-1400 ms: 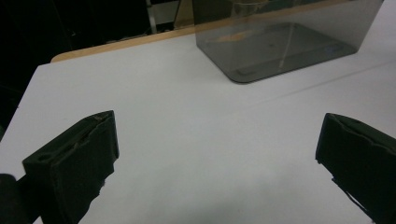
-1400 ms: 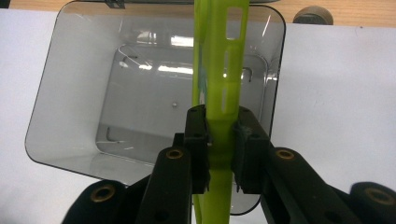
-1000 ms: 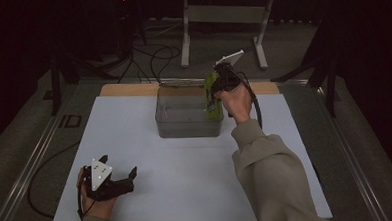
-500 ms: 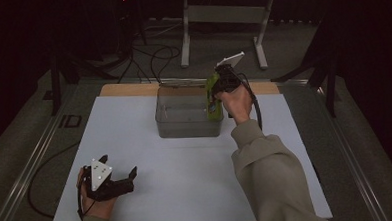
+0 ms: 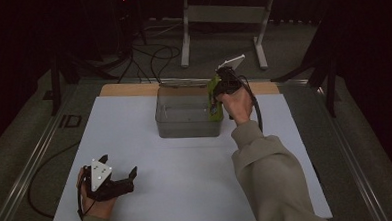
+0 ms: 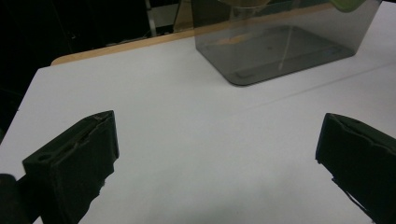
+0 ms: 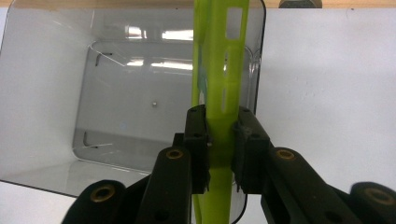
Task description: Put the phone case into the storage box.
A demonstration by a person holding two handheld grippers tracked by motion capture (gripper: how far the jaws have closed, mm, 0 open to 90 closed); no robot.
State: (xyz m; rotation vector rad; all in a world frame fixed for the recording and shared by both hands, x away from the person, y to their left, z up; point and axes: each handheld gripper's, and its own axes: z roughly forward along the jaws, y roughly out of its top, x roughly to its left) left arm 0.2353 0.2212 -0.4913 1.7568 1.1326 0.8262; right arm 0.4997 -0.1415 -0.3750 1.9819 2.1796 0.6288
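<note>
A clear grey plastic bin [image 5: 187,125] stands at the back middle of the white table; its wall [image 7: 42,93] and its near corner [image 6: 243,77] show in the gripper views. My right gripper [image 5: 214,97] points down over the bin's right side, shut on a thin lime-green slotted plastic piece [image 7: 219,93] that stands on edge above the bin's right wall; the same green piece [image 5: 212,99] shows in the high view. My left gripper [image 5: 121,176] rests near the table's front left, jaws wide open with bare tabletop between them [image 6: 215,154].
The white table top [image 5: 135,143] has a wooden strip [image 5: 128,89] along its back edge. A metal stand [image 5: 220,19] and cables [image 5: 151,52] lie on the dark floor behind. A rail [image 5: 21,168] runs along the table's left side.
</note>
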